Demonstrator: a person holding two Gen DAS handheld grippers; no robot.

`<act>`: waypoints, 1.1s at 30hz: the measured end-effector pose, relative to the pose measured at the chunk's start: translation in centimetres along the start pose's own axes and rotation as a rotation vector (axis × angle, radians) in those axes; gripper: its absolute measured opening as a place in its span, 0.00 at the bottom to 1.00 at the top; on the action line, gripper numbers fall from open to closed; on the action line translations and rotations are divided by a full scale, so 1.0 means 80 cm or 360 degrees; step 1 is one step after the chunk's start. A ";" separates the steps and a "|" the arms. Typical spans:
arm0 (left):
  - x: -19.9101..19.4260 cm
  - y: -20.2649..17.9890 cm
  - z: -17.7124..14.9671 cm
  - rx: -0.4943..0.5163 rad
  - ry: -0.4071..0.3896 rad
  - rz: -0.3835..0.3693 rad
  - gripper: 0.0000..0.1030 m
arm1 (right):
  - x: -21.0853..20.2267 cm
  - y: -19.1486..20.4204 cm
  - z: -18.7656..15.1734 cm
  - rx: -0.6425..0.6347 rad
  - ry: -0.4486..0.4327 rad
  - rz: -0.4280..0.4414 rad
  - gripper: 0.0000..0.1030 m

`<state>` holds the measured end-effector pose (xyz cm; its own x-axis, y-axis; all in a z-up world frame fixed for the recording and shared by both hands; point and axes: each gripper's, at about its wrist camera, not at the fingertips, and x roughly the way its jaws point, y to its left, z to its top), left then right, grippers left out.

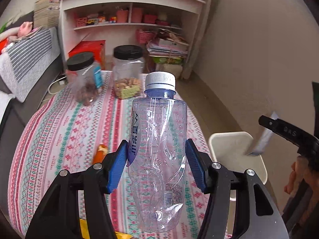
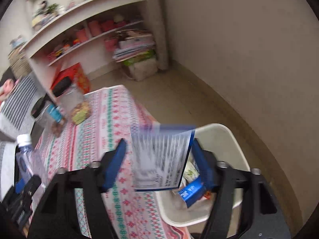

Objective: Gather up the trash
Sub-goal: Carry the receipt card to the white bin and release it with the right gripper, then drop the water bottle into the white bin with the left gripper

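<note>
Between my left gripper's (image 1: 156,167) blue pads sits the empty water bottle (image 1: 158,149), pinched upright above the patterned tablecloth (image 1: 59,131). My right gripper (image 2: 159,165) looks spread wide, with a blurry printed wrapper (image 2: 161,159) against one pad over the white bin (image 2: 229,139), dropping I'd guess. Bin's already got scraps; bottle and an orange bit (image 1: 100,153) remain.

table (image 1: 59,131) covered by a patterned cloth in pink, green and white stripes. two clear jars with black lids stand on its far end: one (image 1: 85,79) holds brown nuts, the other (image 1: 127,73) holds pale nuts. an orange scrap (image 1: 100,153) lies nearer, mid-table. a white bin (image 2: 225,139) stands beside the table's right edge.
</note>
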<state>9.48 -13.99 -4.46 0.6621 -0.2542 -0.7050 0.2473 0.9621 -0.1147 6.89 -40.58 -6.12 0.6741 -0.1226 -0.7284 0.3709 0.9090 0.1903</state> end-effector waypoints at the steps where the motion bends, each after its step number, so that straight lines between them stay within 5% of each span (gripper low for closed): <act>1: 0.000 -0.005 0.000 0.0012 0.0001 -0.0008 0.56 | -0.002 -0.009 0.001 0.0043 -0.0010 -0.0024 0.82; 10: 0.023 -0.102 0.001 0.0110 0.0075 -0.0199 0.56 | -0.033 -0.085 0.017 0.0337 -0.0182 -0.0150 0.90; 21: 0.067 -0.202 -0.006 0.0175 0.0237 -0.0346 0.56 | -0.060 -0.127 0.029 0.0518 -0.0307 -0.0113 0.92; 25: 0.085 -0.221 0.002 0.0089 0.0290 -0.0409 0.59 | -0.066 -0.137 0.029 0.0565 -0.0316 -0.0079 0.92; 29: 0.085 -0.210 -0.005 0.0013 0.0337 -0.0369 0.68 | -0.065 -0.130 0.030 0.0542 -0.0307 -0.0054 0.92; 33: 0.074 -0.176 -0.031 0.0014 0.0388 -0.0184 0.69 | -0.058 -0.111 0.032 0.0489 -0.0268 0.0003 0.92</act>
<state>8.15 -28.83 -8.74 0.4395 -0.3299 -0.8355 0.3181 0.9270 -0.1987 2.07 -49.11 -2.74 0.7613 -0.2085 -0.6139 0.5274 0.7499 0.3994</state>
